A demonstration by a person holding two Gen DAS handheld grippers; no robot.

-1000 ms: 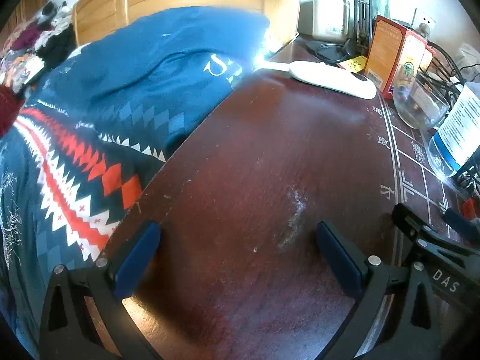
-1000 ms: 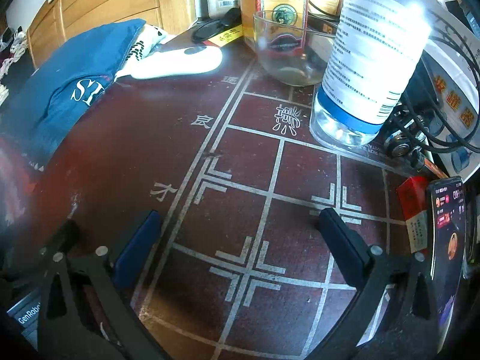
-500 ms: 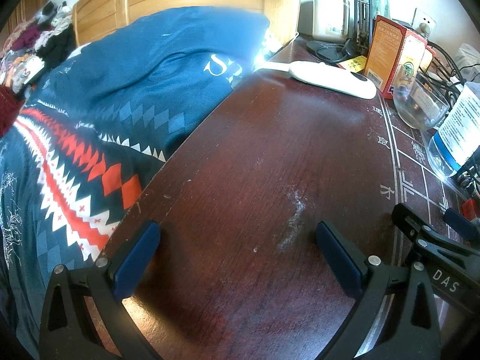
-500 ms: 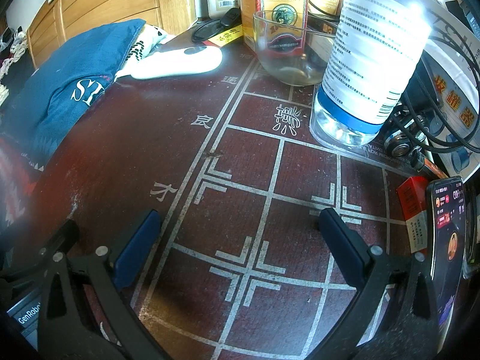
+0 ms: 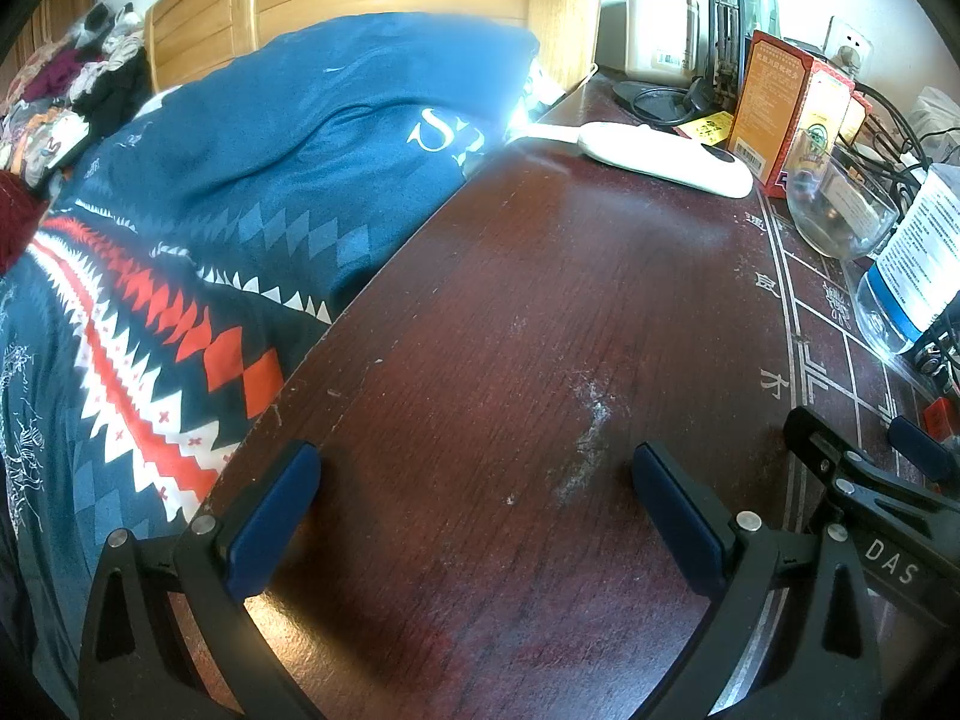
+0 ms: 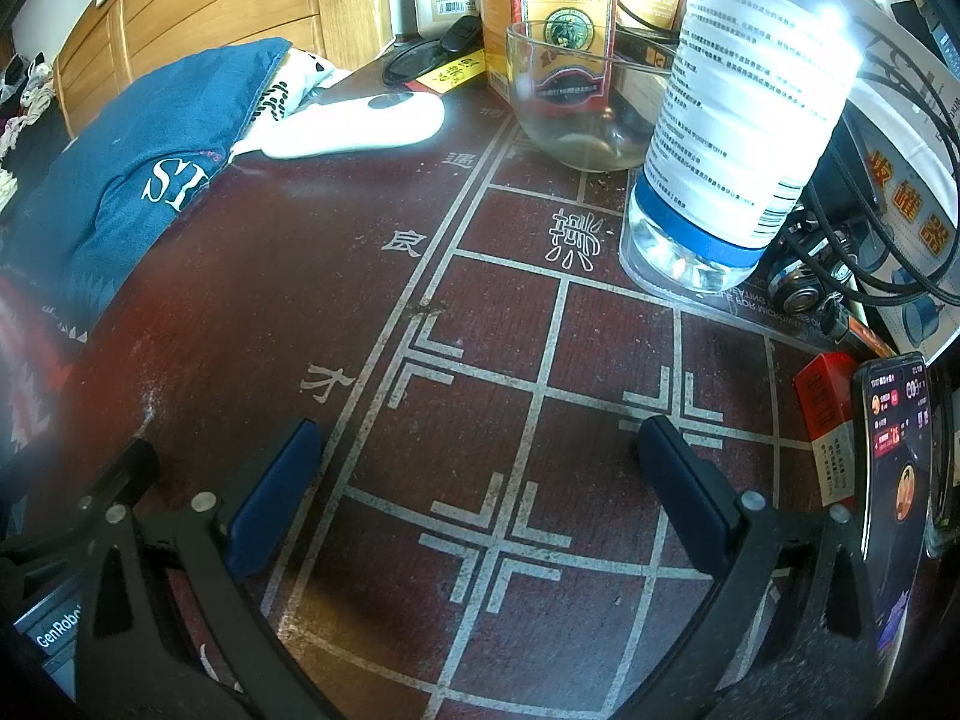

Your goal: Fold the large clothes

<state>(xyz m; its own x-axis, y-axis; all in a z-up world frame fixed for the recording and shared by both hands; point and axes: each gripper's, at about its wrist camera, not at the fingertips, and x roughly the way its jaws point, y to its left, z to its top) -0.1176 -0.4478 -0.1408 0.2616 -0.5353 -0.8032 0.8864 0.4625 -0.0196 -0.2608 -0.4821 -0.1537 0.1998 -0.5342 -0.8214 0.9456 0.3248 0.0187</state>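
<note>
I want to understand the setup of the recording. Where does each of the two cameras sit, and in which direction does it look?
Left wrist: sits on the left gripper, low over the dark wooden table, looking along it toward the blue patterned garment; its own open fingers show, and the right gripper at the right edge.
Right wrist: sits on the right gripper, over the table's painted grid, facing the plastic bottle and glass bowl; its open fingers show.
Shared: table, garment, white device, bowl, bottle.
</note>
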